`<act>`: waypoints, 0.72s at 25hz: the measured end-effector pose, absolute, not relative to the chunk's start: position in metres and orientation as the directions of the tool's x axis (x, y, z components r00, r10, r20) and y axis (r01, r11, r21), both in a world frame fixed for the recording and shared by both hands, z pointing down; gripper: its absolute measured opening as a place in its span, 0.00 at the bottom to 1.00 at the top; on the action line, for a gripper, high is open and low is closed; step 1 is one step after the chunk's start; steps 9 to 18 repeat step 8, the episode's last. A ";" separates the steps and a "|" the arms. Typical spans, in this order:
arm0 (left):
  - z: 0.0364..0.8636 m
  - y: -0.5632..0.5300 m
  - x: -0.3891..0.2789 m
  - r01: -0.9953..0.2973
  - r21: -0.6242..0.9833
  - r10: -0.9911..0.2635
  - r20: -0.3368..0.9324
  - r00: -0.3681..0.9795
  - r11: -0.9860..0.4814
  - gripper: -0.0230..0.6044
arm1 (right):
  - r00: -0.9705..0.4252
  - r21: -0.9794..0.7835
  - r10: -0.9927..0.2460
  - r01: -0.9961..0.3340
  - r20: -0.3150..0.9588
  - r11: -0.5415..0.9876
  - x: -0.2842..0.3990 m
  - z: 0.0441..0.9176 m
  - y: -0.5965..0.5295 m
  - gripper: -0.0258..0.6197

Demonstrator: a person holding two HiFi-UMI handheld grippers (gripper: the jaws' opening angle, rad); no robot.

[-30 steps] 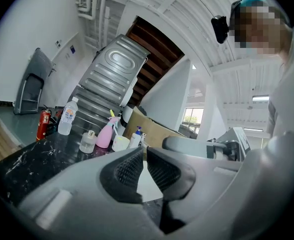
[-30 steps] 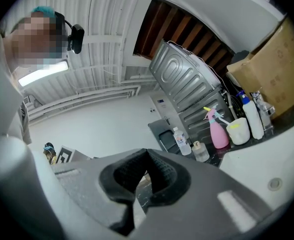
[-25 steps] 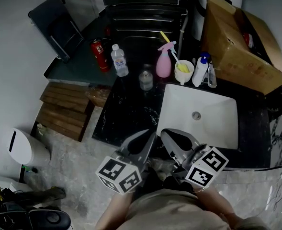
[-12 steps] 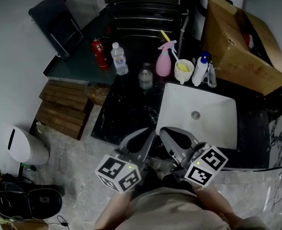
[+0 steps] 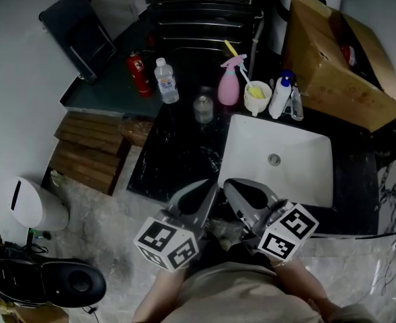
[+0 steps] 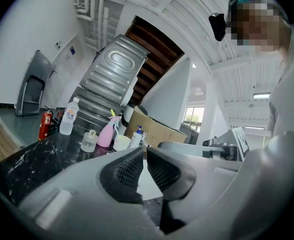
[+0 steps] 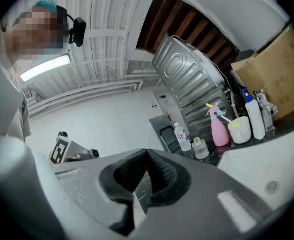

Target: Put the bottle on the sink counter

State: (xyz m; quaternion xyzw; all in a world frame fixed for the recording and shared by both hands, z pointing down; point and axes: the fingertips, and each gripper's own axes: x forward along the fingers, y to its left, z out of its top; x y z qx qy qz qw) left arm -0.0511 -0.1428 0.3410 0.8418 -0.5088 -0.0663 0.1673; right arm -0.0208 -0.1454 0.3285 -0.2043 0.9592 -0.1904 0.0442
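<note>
Jaws of the left gripper (image 6: pixel 143 150) and right gripper (image 7: pixel 147 153) sit pressed together, empty, unmoved at the near edge of the sink counter (image 5: pixel 177 155). Clear bottle (image 5: pixel 166 81) stands upright at its far left corner, also unmoved: either already placed or awaiting pickup. Only floor clutter (image 5: pixel 56 284) shifted.

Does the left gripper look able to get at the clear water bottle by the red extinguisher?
Probably yes: only bare counter lies between the left gripper and the water bottle, though its shut jaws must open first.
</note>
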 end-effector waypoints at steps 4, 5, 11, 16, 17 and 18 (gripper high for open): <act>0.340 -0.142 -0.051 -0.834 0.355 -0.880 0.061 0.471 -0.422 0.05 | -0.917 -0.362 -0.399 -0.373 0.003 0.854 -0.021 0.328 -0.141 0.04; 0.340 -0.142 -0.051 -0.835 0.353 -0.880 0.062 0.470 -0.421 0.05 | -0.917 -0.358 -0.398 -0.373 0.005 0.856 -0.021 0.328 -0.140 0.04; 0.342 -0.141 -0.049 -0.841 0.343 -0.881 0.070 0.467 -0.418 0.05 | -0.918 -0.346 -0.396 -0.376 0.012 0.860 -0.020 0.328 -0.139 0.04; 0.342 -0.141 -0.049 -0.841 0.343 -0.881 0.070 0.467 -0.418 0.05 | -0.918 -0.346 -0.396 -0.376 0.012 0.860 -0.020 0.328 -0.139 0.04; 0.342 -0.141 -0.049 -0.841 0.343 -0.881 0.070 0.467 -0.418 0.05 | -0.918 -0.346 -0.396 -0.376 0.012 0.860 -0.020 0.328 -0.139 0.04; 0.342 -0.141 -0.049 -0.841 0.343 -0.881 0.070 0.467 -0.418 0.05 | -0.918 -0.346 -0.396 -0.376 0.012 0.860 -0.020 0.328 -0.139 0.04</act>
